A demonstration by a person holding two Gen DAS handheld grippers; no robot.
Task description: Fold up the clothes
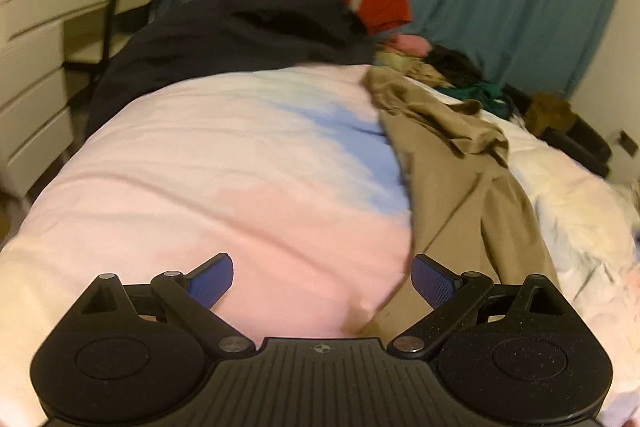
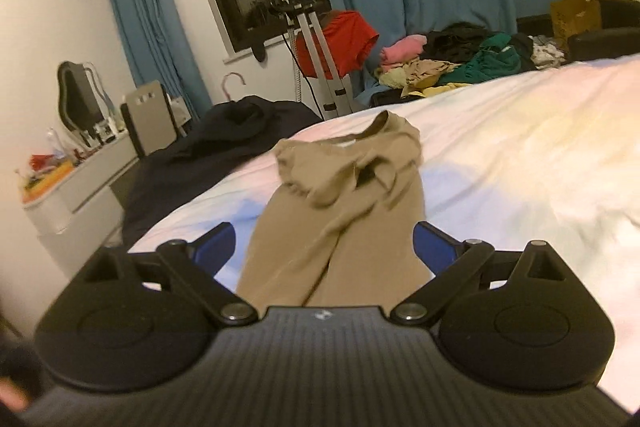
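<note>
A tan garment [image 2: 340, 203] lies lengthwise on the bed [image 2: 520, 155], its far end bunched (the collar side, it seems). The right gripper [image 2: 323, 247] stands wide apart over its near end; the left gripper [image 1: 322, 281] is spread wide too, holding nothing, with the garment's edge beside it.

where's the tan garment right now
The tan garment lies on the bed, straight ahead between the open right gripper's fingers in the right wrist view; in the left wrist view it is right of centre, beside the bedding's blue patch.
</note>
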